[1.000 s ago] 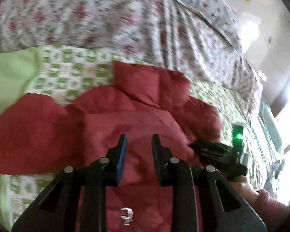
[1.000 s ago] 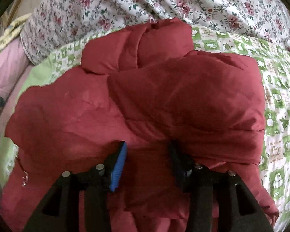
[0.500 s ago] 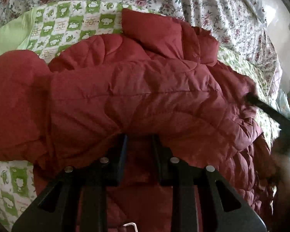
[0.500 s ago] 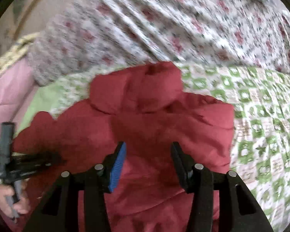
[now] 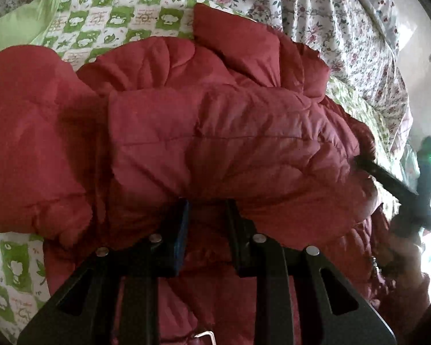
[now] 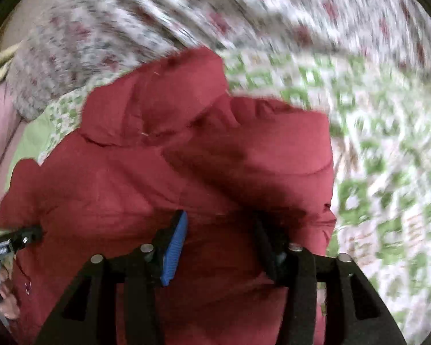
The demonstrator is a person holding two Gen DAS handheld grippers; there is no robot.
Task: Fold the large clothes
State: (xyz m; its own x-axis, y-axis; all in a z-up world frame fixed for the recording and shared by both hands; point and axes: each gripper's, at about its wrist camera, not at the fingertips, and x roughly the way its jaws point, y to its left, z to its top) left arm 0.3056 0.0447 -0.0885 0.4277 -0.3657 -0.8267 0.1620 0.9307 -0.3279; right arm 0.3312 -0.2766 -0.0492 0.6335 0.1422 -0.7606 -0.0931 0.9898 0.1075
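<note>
Dropped lower since a second ago, left gripper (image 5: 207, 210) now down against the red puffer jacket (image 5: 215, 132), with a padded fold bulging over its fingertips. Jaws narrow, pinching a fold of that jacket. Right gripper (image 6: 219, 230) pulled slightly back, its jaws standing about half apart with the blue pad (image 6: 175, 250) bare and jacket fabric between them; cannot tell whether the far finger presses it. Jacket lying bunched on the bed, spread across the green-and-white checked quilt (image 5: 112, 17), collar end toward the floral bedspread (image 5: 316, 14). Right wrist view blurred. Right gripper's dark finger poking in at the jacket's right edge in the left wrist view.
</note>
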